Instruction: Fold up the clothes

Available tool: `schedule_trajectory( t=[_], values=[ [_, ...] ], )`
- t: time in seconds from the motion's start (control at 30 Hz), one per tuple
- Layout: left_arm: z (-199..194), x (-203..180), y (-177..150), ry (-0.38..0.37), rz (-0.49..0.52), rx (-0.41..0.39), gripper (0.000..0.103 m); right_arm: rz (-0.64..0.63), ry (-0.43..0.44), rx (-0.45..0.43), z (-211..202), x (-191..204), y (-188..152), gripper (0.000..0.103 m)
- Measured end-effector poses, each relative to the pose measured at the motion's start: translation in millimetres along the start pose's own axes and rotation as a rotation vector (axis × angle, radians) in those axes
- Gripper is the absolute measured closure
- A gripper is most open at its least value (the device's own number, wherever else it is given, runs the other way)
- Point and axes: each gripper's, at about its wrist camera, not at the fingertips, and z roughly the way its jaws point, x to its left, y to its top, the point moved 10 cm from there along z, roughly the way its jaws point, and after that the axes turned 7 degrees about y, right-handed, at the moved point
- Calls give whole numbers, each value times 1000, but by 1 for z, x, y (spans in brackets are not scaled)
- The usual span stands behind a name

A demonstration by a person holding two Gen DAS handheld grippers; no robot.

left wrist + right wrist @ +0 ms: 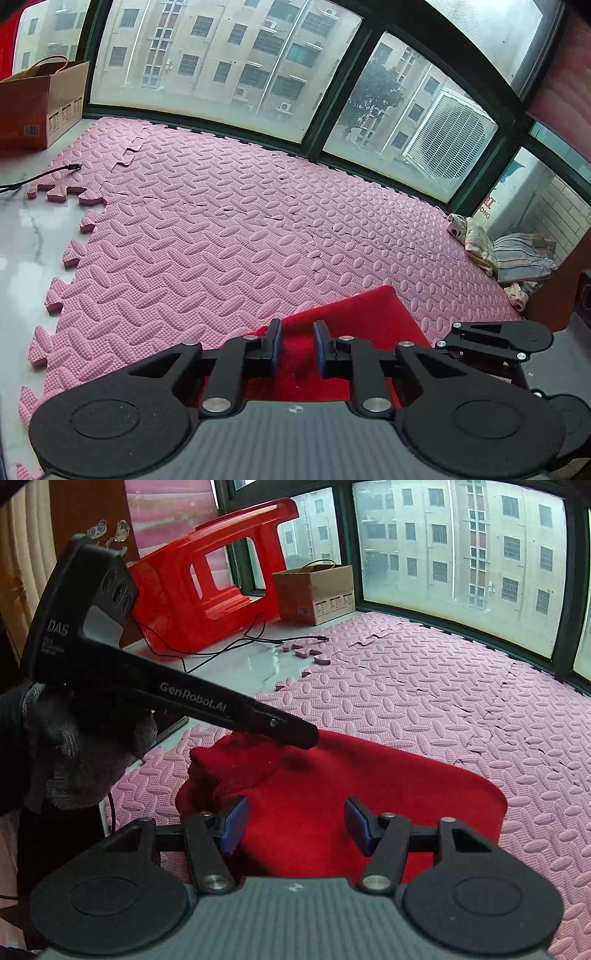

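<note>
1. Both my jaws stand apart and pinch nothing: the right gripper (pixel 295 825) wide, the left gripper (pixel 297 343) with a narrower gap.
2. Under them the pink foam mat (pixel 207 229) carries the red garment (pixel 369 794), lying mostly flat, its right edge smooth and rounded.
3. Its left end is bunched into a thick lump (pixel 229 764), and my left gripper points there.
4. I judge a fold is under way or being tidied; next needs a firm pinch on a cloth edge.
5. Other clothes (pixel 517 258) sit well apart.
</note>
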Motion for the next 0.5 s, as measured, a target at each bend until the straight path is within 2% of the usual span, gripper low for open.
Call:
schedule_trajectory(
  t=[0.23,0.37,0.5],
  values=[
    [-14,-4,-6,1,-3,-48,84,-85,-69,-30,3,17,-5,47],
    [-19,-7,-8,-4,3,-69,84,-12,-54,-33,9,14,-11,50],
    [-4,10,-16,33,-37,-31,84,-11,-73,-40,18,14,-19,50]
  ],
)
